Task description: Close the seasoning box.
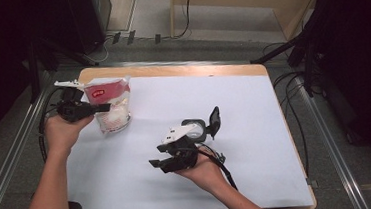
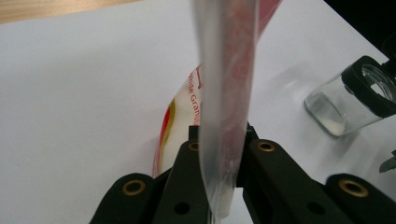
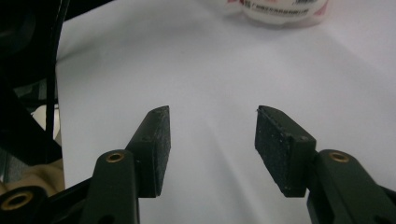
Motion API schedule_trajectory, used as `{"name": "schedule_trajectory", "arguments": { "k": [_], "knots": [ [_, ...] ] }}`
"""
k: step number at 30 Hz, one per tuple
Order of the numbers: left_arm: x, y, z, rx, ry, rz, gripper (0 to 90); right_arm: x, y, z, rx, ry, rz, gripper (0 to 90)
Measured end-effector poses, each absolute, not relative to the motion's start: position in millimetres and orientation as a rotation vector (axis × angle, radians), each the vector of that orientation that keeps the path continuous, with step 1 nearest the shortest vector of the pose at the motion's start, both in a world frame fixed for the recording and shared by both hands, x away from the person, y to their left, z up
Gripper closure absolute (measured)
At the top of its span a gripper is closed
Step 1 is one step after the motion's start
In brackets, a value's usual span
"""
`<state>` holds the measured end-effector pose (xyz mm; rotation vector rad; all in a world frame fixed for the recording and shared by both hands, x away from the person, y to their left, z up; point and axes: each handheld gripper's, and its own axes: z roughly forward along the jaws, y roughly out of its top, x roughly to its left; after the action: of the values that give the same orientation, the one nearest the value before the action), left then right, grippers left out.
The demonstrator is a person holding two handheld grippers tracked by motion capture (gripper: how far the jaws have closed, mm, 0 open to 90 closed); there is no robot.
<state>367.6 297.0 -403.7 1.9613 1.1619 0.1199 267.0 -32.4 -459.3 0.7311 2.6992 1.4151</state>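
A red and white bag of white granules (image 1: pixel 111 104) stands on the white sheet at the table's far left. My left gripper (image 1: pixel 104 107) is shut on the bag's clear edge (image 2: pixel 227 93), with both jaws pinching the plastic. A clear glass jar (image 1: pixel 194 129) with a black flip lid (image 1: pixel 215 119) lies near the table's middle; the left gripper view has the jar (image 2: pixel 348 100) at its right. My right gripper (image 1: pixel 159 165) hovers just in front of the jar, open, nothing between its pads (image 3: pixel 158 140). The bag's bottom (image 3: pixel 275 8) peeks in at the top of the right gripper view.
A white sheet (image 1: pixel 255 129) covers most of the wooden table (image 1: pixel 171 70). Black cables (image 1: pixel 293 101) trail off the right side. Dark stands and a black case crowd the floor behind the table.
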Motion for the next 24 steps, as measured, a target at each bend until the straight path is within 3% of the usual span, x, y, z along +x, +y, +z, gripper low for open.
{"name": "schedule_trajectory", "arguments": {
  "k": [11, 24],
  "knots": [
    [337.1, 281.7, -357.1, 1.981, 1.057, 0.076, 90.0, 266.8, -29.0, -465.9, 0.727, 2.701, 1.429, 48.9],
    [313.9, 257.8, -331.5, 2.003, 0.928, -0.006, 90.0, 269.8, -21.0, -476.3, 0.766, 2.698, 1.416, 52.6]
  ]
}}
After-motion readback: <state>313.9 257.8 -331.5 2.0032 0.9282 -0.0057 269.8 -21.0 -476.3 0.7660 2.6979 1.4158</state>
